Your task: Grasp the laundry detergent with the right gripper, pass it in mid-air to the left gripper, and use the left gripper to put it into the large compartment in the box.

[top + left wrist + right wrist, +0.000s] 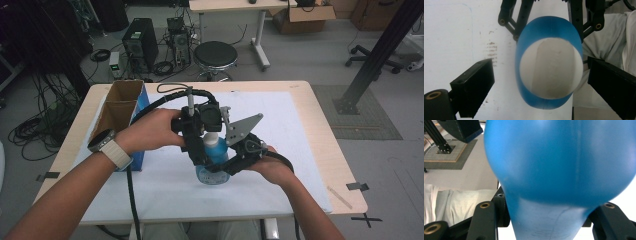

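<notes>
A blue bottle [216, 152] with a white cap [212, 137] stands upright over the white sheet in the middle of the table. My right gripper [214, 169] comes in from the right and is shut on the bottle's lower body. In the right gripper view the blue bottle [559, 165] bulges between the two black jaws. My left gripper [206, 145] hangs over the bottle from the left, pointing down. In the left gripper view its fingers [474, 87] stand apart on either side of the white cap [551, 67], with a gap on each side.
An open cardboard box [120, 107] with a blue side stands on the table's left part, close to the left wrist. A white sheet [290, 150] covers most of the tabletop. Beyond the far edge are a round stool [215, 55] and a computer tower [140, 42].
</notes>
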A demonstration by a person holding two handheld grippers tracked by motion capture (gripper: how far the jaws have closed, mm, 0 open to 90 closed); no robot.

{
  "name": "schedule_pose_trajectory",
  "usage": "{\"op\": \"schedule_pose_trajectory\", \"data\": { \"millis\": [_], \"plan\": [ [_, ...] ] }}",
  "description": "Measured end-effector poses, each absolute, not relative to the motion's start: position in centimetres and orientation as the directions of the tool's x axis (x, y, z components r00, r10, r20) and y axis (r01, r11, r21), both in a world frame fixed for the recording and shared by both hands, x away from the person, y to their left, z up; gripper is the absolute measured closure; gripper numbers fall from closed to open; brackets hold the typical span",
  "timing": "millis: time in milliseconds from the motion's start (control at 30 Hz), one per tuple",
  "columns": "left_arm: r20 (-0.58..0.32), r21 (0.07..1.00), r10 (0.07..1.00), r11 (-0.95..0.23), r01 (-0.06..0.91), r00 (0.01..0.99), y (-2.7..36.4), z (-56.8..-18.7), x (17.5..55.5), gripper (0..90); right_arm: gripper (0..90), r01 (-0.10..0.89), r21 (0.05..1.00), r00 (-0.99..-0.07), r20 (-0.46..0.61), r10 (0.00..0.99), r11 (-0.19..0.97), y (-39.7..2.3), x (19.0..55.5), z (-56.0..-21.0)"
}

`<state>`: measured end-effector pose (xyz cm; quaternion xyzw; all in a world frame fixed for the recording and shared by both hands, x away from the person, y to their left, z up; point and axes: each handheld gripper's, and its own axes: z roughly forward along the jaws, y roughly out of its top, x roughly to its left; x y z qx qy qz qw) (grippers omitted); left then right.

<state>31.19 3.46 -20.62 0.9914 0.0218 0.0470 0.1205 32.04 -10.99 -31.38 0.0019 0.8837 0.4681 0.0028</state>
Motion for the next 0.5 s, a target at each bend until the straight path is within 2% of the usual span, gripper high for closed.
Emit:
{"op": "schedule_pose_trajectory", "data": {
  "millis": [500],
  "plan": [
    [0.092,0.231,0.051,-0.973,0.029,0.994,3.25,-21.05,31.16,16.8,44.1,0.001,0.825,-1.0,-0.002,0.006,0.565,-10.98,31.99,-31.41]
  ]
}}
